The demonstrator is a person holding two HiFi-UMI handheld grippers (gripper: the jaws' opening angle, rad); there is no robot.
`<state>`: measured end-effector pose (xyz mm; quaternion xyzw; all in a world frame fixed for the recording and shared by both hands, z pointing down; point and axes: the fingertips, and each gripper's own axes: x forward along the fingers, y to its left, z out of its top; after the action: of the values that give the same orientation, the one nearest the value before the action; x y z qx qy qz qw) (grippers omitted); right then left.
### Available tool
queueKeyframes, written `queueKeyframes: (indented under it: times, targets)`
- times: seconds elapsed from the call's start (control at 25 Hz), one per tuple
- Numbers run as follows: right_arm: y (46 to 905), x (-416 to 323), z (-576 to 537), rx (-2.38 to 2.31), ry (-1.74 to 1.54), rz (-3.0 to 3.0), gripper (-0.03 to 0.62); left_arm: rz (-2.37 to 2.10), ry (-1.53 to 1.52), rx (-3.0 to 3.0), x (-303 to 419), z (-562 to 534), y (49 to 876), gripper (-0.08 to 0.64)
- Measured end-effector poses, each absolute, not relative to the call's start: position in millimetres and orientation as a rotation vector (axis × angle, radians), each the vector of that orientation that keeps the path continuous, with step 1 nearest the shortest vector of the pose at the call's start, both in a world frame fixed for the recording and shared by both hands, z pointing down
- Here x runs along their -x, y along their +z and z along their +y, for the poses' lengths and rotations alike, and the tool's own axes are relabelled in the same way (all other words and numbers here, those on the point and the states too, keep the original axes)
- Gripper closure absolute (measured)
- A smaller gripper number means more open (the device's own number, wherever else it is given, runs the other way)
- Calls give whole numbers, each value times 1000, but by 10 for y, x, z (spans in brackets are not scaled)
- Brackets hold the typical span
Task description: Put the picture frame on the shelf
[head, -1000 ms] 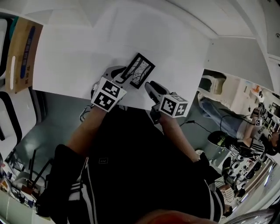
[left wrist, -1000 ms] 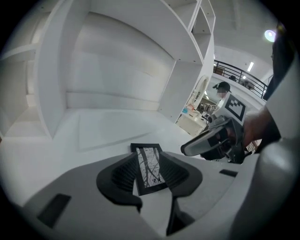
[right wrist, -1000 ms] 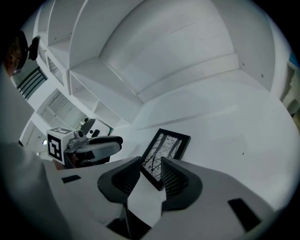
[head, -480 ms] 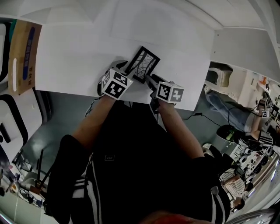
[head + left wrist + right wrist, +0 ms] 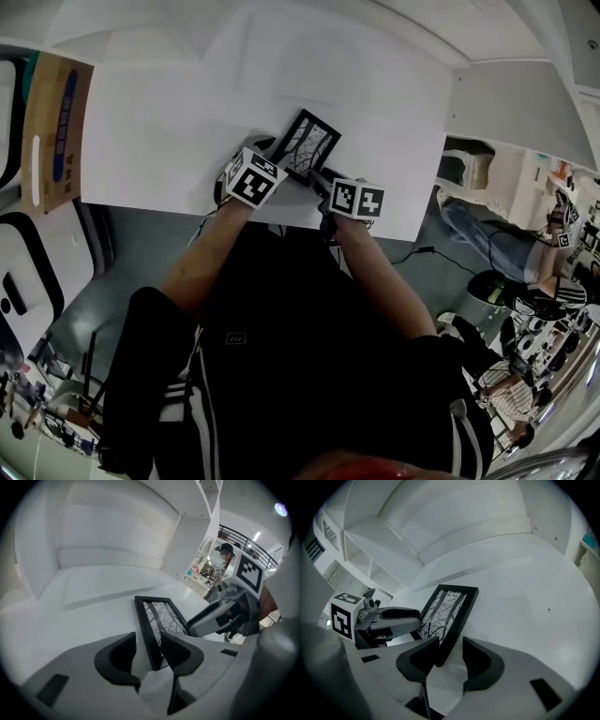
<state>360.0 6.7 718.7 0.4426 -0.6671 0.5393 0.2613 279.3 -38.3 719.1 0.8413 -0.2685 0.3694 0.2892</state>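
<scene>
Head view: a black rectangular picture frame [image 5: 307,145] with a black-and-white line print lies flat on the white desk [image 5: 159,131], close to its near edge and turned at an angle. The left hand-held gripper [image 5: 270,156] stands with its jaws apart astride the frame's near left corner, the pads not pressing on it. The right hand-held gripper [image 5: 317,180] is opening its jaws, with the frame's near right corner between them.
</scene>
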Motion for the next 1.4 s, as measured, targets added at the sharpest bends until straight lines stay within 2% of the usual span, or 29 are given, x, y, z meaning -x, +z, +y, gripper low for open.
queueKeyframes:
  times: [0.24, 0.56, 1.08, 1.4]
  targets:
    - [7189, -3586, 65, -1135, 1377, -1815, 442, -717, 985, -2243, -2812, -384, 7224, 403]
    - [7195, -3766, 210, -1133, 1349, -1788, 446, -450, 1089, -2235, -2944, -11, 7228, 434]
    - [7192, -3785, 24, -1106, 1245, -1842, 447, -472, 1144, -2215, -2975, -122, 7236, 443]
    - [7003, -3887, -4, -1076, 1369, -1915, 465, -499, 1039, -2175, -3052, -134, 6982, 454]
